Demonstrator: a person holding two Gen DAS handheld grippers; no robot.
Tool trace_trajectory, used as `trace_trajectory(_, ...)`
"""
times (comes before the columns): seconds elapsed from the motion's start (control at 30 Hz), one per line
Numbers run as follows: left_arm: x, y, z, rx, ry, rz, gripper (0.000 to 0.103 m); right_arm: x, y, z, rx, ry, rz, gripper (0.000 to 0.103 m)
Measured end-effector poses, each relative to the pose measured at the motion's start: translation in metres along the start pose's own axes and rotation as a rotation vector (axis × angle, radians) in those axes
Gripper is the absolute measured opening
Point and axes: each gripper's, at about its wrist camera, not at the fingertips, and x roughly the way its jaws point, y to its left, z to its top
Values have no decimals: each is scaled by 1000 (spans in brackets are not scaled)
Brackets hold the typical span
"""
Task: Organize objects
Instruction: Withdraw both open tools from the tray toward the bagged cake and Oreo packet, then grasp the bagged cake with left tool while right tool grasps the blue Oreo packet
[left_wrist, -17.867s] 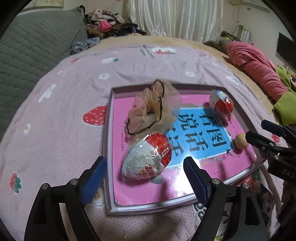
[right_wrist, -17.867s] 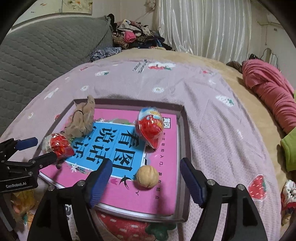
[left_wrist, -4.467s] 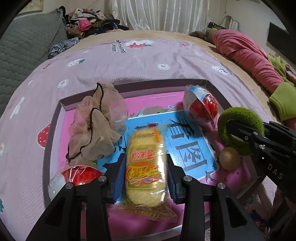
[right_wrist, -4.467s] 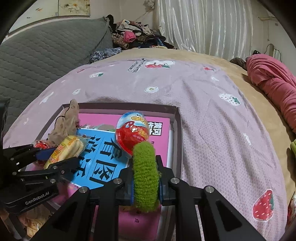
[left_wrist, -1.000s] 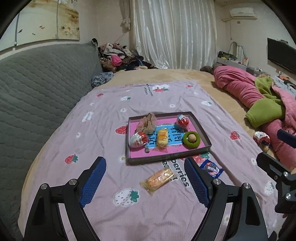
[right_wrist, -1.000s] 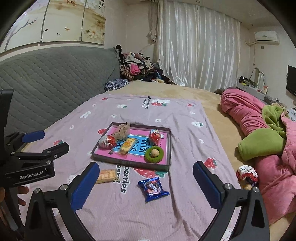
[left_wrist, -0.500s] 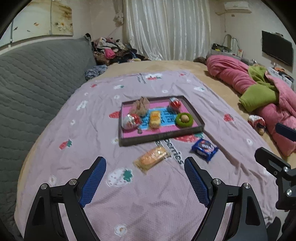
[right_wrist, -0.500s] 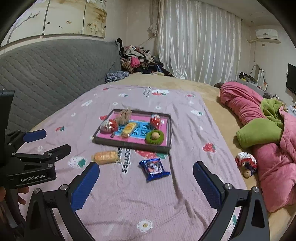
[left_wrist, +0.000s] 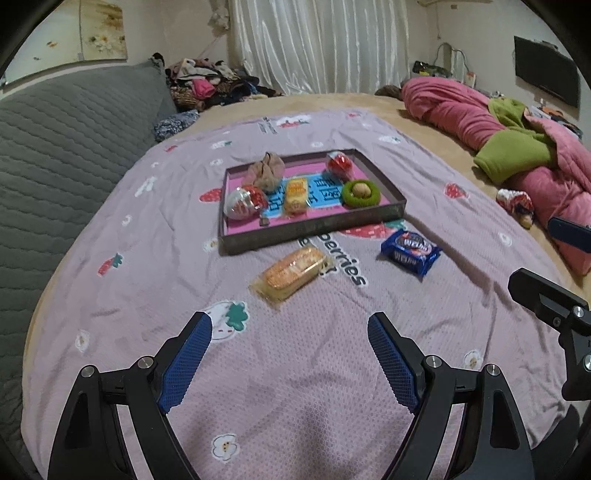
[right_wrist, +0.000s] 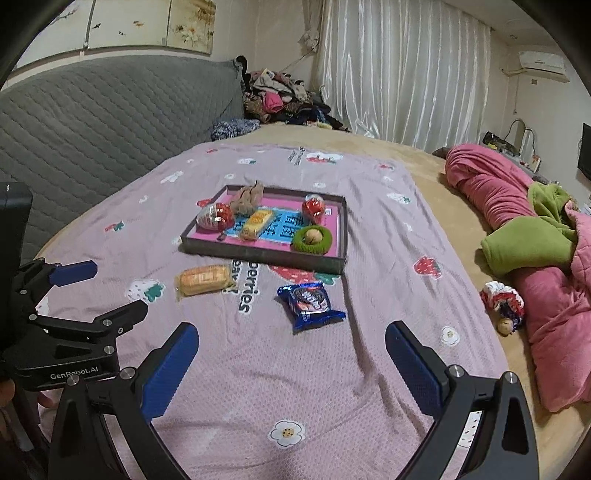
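A dark shallow tray (left_wrist: 317, 226) (right_wrist: 266, 256) with a pink floor sits mid-bed. In it lie two red-and-white wrapped eggs (left_wrist: 245, 201) (right_wrist: 314, 206), a beige net pouch (left_wrist: 266, 172), a yellow snack pack (left_wrist: 295, 194) and a green ring (left_wrist: 361, 192) around a walnut. On the blanket in front lie an orange wrapped cake (left_wrist: 293, 271) (right_wrist: 203, 279) and a blue biscuit pack (left_wrist: 410, 251) (right_wrist: 309, 305). My left gripper (left_wrist: 288, 343) hangs open short of the cake. Short of the biscuit pack, my right gripper (right_wrist: 291, 350) is open too. Neither holds anything.
A purple strawberry-print blanket (left_wrist: 155, 258) covers the bed. A grey quilted headboard (left_wrist: 55, 147) runs along the left. Pink and green bedding (right_wrist: 535, 236) is heaped on the right, with a small toy (right_wrist: 504, 306) beside it. Clothes (right_wrist: 280, 99) pile up at the far end.
Both grippers have come down and closer to the bed, so the tray, the cake and the biscuit pack look larger. Both stay open and empty.
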Motion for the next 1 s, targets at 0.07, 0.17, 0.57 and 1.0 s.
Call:
trace_trajectory(0.07, 6, 0, -1, 0, 3, -12, 87, 6, 0, -1, -5, 6, 4, 102)
trace_trajectory(0.17, 14, 0, -3, 0, -2, -13, 87, 16, 0, -4, -10, 16, 5, 102)
trace_trajectory(0.57, 64, 6, -3, 28, 41, -18, 87, 69, -5, -10, -21, 80, 16, 102)
trace_trajectory(1.0, 120, 6, 9, 61, 83, -39, 87, 131, -20, -2, -21, 153, 10, 102)
